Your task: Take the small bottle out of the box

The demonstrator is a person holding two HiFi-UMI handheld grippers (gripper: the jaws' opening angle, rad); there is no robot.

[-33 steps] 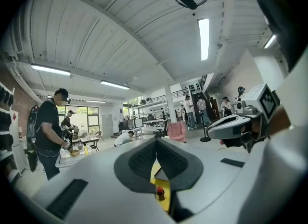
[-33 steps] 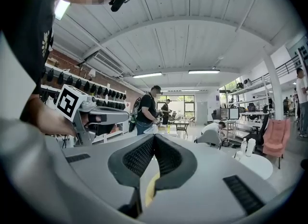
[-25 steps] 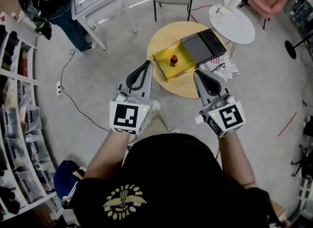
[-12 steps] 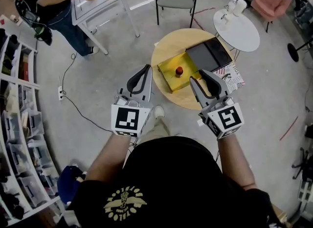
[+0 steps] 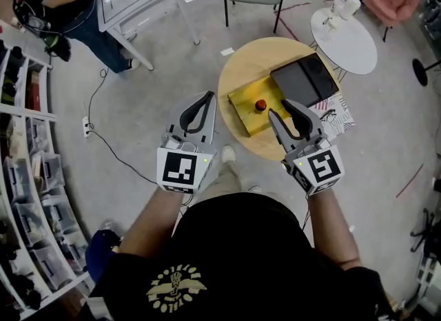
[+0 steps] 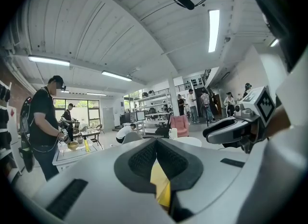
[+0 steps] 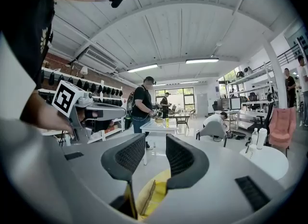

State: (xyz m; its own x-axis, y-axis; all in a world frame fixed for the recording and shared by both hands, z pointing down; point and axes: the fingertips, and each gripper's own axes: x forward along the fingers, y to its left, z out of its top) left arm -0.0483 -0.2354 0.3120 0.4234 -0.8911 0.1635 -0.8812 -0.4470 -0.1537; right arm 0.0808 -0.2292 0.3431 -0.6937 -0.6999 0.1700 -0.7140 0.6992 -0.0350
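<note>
Small bottle (image 5: 260, 105), red-topped, stands upright inside the yellow box (image 5: 242, 108) on the round wooden table (image 5: 238, 76), right of centre in the head view. Left gripper (image 5: 209, 97) hovers over the floor just left of the table, its jaws pressed together. Right gripper (image 5: 283, 110) hangs at the box's lower right edge, jaws spread, nothing between them.

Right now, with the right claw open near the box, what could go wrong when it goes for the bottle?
1. The bottle stands small and upright inside the box. The open right claw could clip the box wall or tip the bottle over.
2. The left claw is shut and off to the side of the table, so nothing steadies the box and it might slide.
</note>
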